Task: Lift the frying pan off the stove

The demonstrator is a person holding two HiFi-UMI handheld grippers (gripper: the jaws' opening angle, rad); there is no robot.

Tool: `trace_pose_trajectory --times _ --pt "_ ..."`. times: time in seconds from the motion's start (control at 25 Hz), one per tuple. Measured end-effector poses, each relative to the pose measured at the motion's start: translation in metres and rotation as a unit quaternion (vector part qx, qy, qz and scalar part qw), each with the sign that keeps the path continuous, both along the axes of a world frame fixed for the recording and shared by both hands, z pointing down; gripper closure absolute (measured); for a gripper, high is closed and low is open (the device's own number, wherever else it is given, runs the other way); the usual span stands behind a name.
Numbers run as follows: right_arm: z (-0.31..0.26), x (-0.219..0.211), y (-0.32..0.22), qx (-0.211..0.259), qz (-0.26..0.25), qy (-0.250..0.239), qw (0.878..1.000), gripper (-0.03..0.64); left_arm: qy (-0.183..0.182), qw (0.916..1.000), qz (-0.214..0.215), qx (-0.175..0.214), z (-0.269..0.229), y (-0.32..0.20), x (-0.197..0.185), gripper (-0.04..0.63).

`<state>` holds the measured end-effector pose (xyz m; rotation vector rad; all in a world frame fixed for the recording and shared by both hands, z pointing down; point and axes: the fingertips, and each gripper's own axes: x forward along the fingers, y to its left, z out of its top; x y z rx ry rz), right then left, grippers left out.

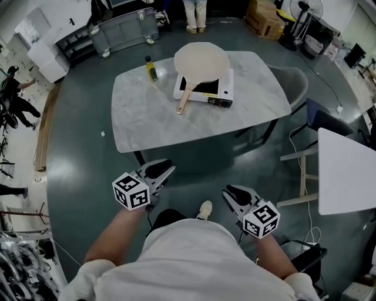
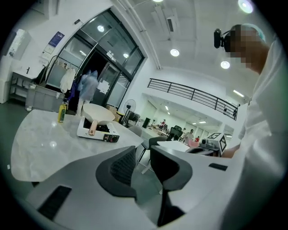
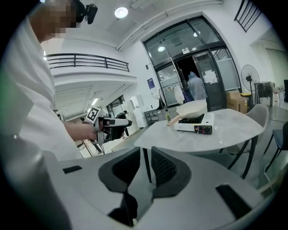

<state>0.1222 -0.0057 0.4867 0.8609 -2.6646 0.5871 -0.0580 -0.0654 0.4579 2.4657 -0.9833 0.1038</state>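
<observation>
Person stands at the near edge of a grey marble-top table (image 1: 147,120), both tools held low in front of the body, well apart from the tabletop.

Left gripper (image 1: 166,171): jaws a narrow gap apart, nothing between them. In its own view only floor and a chair show through the gap.

Right gripper (image 1: 231,193): jaws parted somewhat, empty. A table leg shows far behind the gap, not touched.

Frying pan (image 1: 201,60): pale, sits on the white portable stove (image 1: 227,83) toward the far side of the table. Its light handle (image 1: 184,101) points back over the stove's near-left corner toward the person. Neither tool is near it.

Around: a small yellow bottle (image 1: 151,69) stands upright just left of the stove, apart from it. Grey chair (image 1: 295,83) is tucked at the table's right end. A second white table (image 1: 346,170) is off to the right. A metal cart (image 1: 122,28) and a standing person (image 1: 195,13) are beyond the far edge.
</observation>
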Motion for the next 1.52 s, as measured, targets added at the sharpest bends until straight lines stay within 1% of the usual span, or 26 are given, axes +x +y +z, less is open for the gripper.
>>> trace_pose_trajectory --times 0.12,0.28,0.4,0.48,0.6,0.76,0.92,1.04,1.24,1.52 --pt "0.01 0.005 -0.022 -0.015 0.002 -0.007 1.0 0.533 -0.003 0.9999 -0.013 -0.007 0.001 -0.035 -0.005 0.489" --pt "0.015 0.0 -0.045 -0.021 0.0 -0.006 1.0 0.532 -0.011 0.9997 -0.016 -0.016 0.004 -0.078 -0.023 0.464" --pt "0.016 -0.001 -0.067 -0.022 0.02 -0.001 1.0 0.532 0.002 0.9995 -0.013 -0.029 0.01 -0.119 -0.039 0.422" --pt "0.013 -0.001 -0.082 -0.018 0.04 0.005 0.999 0.529 0.017 0.999 -0.003 -0.04 0.015 -0.15 -0.049 0.398" --pt "0.003 -0.002 -0.106 -0.014 0.084 0.006 0.996 0.522 0.044 0.9963 0.022 -0.07 0.029 -0.198 -0.056 0.36" --pt "-0.006 -0.016 -0.129 -0.013 0.131 0.01 0.991 0.51 0.058 0.9905 0.058 -0.111 0.058 -0.263 -0.058 0.331" --pt "-0.001 -0.026 -0.145 -0.023 0.174 0.02 0.984 0.503 0.11 0.9773 0.09 -0.157 0.084 -0.318 -0.045 0.297" --pt "0.001 -0.034 -0.148 -0.033 0.216 0.021 0.976 0.503 0.141 0.9659 0.115 -0.185 0.097 -0.344 -0.034 0.288" --pt "0.004 -0.042 -0.144 -0.055 0.278 0.026 0.959 0.5 0.187 0.9418 0.155 -0.232 0.116 -0.365 -0.009 0.282" --pt "0.009 -0.046 -0.134 -0.079 0.327 0.041 0.941 0.502 0.252 0.9061 0.2 -0.275 0.126 -0.377 0.029 0.282"
